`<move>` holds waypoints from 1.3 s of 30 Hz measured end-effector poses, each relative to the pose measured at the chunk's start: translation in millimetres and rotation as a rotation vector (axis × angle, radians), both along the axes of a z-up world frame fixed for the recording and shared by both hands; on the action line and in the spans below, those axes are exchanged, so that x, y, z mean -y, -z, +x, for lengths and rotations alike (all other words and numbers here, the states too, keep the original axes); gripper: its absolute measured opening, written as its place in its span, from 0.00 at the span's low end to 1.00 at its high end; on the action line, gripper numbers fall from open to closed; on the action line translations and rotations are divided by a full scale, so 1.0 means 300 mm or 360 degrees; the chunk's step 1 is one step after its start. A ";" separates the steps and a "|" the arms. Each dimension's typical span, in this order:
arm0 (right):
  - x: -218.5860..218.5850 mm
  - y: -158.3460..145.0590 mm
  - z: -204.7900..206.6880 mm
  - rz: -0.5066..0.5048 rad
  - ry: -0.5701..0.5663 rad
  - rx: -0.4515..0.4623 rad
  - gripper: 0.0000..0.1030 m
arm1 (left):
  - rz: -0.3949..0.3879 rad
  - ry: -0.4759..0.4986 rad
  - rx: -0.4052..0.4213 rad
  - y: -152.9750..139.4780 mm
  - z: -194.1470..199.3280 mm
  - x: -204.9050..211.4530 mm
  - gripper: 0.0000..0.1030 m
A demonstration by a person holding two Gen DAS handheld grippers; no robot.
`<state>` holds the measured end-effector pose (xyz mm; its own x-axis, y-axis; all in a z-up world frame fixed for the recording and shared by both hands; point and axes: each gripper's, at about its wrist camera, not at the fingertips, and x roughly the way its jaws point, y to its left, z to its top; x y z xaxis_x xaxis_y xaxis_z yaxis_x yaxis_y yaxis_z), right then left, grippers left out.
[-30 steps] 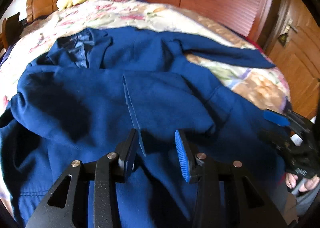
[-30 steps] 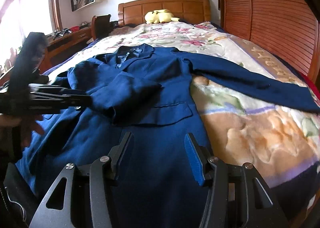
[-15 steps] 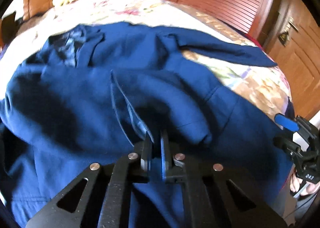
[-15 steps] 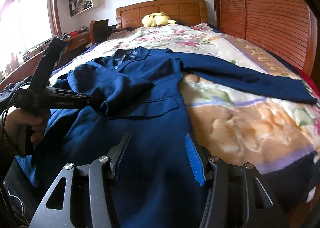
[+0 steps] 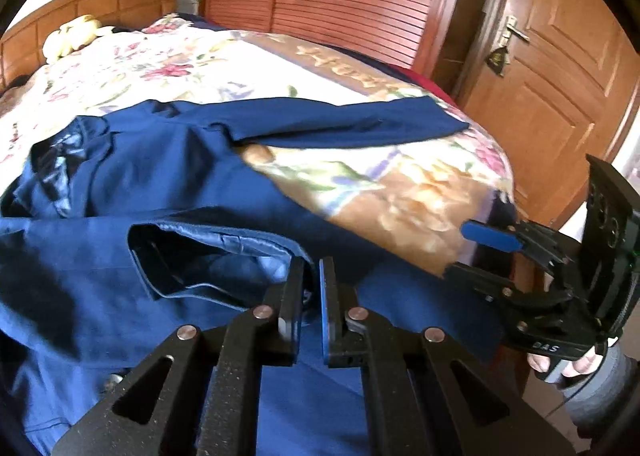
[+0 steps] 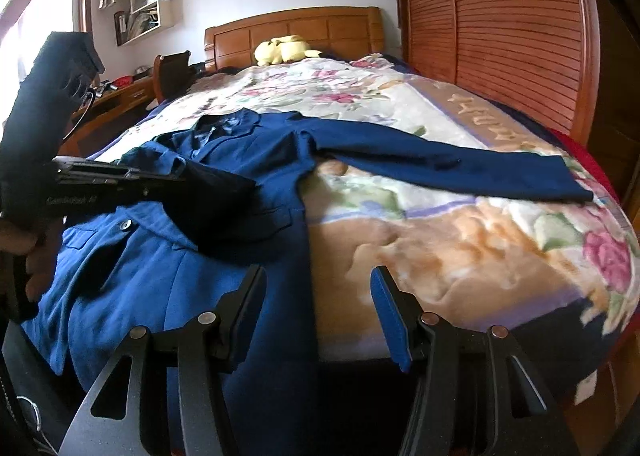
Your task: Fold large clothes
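Across the whole scene stretches the bed (image 6: pixel 460 248) with its flowered blanket, wooden headboard (image 6: pixel 296 26) at the far end and a slatted wooden wardrobe (image 6: pixel 500 36) along the side. Spread on the blanket is the big blue jacket (image 6: pixel 256 160), collar toward the headboard, hem hanging over the near edge of the mattress, one sleeve (image 6: pixel 452 168) laid straight out sideways across the flowers. And look at the other sleeve (image 5: pixel 208 256): it's lifted off the jacket's front, cuff gaping so the pale lining shows, with the left gripper (image 5: pixel 310 292) pinching its edge, jaws pressed nearly together on the cloth! Off to the side, the right gripper (image 6: pixel 320 316) hovers over the jacket's hem at the bed's edge, jaws spread with only air between them. Smallest of all, a yellow plush toy (image 6: pixel 286 50) sits against the headboard.
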<state>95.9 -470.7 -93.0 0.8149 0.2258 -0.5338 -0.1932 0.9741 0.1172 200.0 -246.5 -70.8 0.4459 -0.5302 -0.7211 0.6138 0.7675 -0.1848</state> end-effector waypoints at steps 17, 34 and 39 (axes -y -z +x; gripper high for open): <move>-0.088 -0.084 0.064 -0.0024 -0.0104 0.0061 0.55 | -0.0012 -0.0078 0.0071 -0.079 -0.204 -0.263 0.39; -0.645 0.062 0.599 -0.0379 -0.0581 -0.0360 0.33 | 0.0061 -0.0528 0.0061 0.029 -0.184 -0.718 0.44; -0.502 -0.034 0.575 -0.0266 -0.0474 -0.0187 0.10 | 0.0064 -0.0600 0.0105 0.034 -0.151 -0.785 0.45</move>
<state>268.5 -320.2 -82.6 0.6575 0.3458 -0.6695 -0.4661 0.8847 -0.0008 154.7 -11.0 -80.9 0.6504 -0.2917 -0.7013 0.2964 0.9476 -0.1193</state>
